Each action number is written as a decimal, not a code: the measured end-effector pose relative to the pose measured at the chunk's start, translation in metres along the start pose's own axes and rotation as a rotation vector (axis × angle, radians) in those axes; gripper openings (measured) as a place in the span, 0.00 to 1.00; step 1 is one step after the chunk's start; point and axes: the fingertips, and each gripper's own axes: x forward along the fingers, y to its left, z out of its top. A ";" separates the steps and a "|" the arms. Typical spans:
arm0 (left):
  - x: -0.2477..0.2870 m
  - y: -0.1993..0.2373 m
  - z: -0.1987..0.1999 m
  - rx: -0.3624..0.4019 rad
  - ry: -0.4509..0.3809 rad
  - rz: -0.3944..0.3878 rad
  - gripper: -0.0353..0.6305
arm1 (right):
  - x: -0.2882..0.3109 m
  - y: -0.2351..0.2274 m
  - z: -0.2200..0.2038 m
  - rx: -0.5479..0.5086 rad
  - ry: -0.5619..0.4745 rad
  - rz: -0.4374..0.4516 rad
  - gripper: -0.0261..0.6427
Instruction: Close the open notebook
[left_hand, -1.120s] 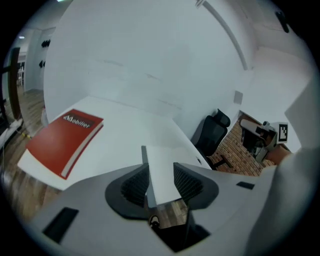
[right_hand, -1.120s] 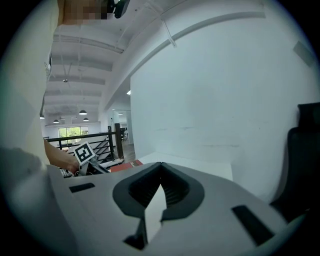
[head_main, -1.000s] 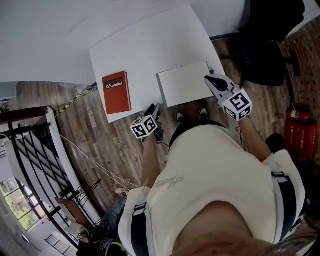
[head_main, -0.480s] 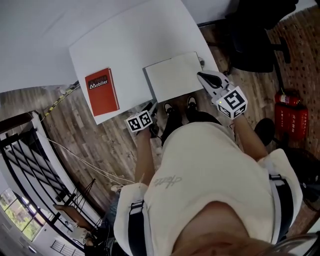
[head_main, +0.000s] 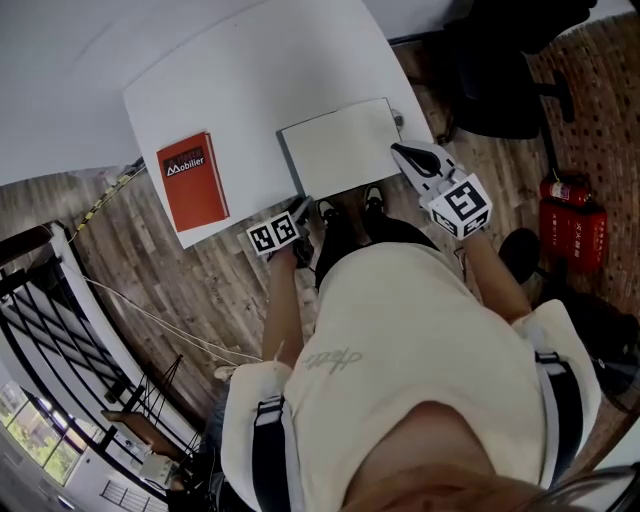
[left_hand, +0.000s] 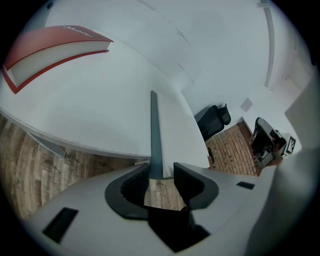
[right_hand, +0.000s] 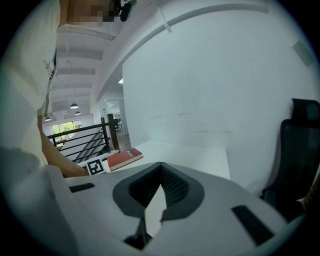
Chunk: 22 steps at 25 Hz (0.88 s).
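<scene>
The notebook (head_main: 340, 147) lies flat at the near edge of the white table (head_main: 250, 90), its white page up and a dark strip along its left side. My left gripper (head_main: 299, 207) is at the notebook's near left corner. In the left gripper view that corner (left_hand: 161, 150) sits between the fingertips; the jaws stand apart, with floor showing behind them. My right gripper (head_main: 403, 154) hovers beside the notebook's right edge. In the right gripper view my right gripper (right_hand: 161, 166) has its tips meeting, with nothing between them.
A red book (head_main: 192, 180) lies on the table to the left of the notebook, also visible as the red book (left_hand: 55, 47) from the left gripper. A black office chair (head_main: 490, 90) stands right of the table. A red fire extinguisher (head_main: 566, 215) lies on the wooden floor.
My left gripper has moved forward from below the table edge up to the notebook's near left corner. The right gripper has stayed by the notebook's right edge.
</scene>
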 end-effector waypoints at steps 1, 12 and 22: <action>0.000 0.000 0.001 -0.003 0.002 0.006 0.30 | 0.001 0.000 0.001 0.000 0.000 0.001 0.05; 0.009 0.001 0.003 0.105 0.063 0.040 0.30 | -0.005 0.001 -0.007 0.024 0.015 -0.026 0.05; 0.000 -0.015 0.009 0.166 0.085 -0.035 0.13 | -0.011 0.003 -0.013 0.040 -0.001 -0.038 0.05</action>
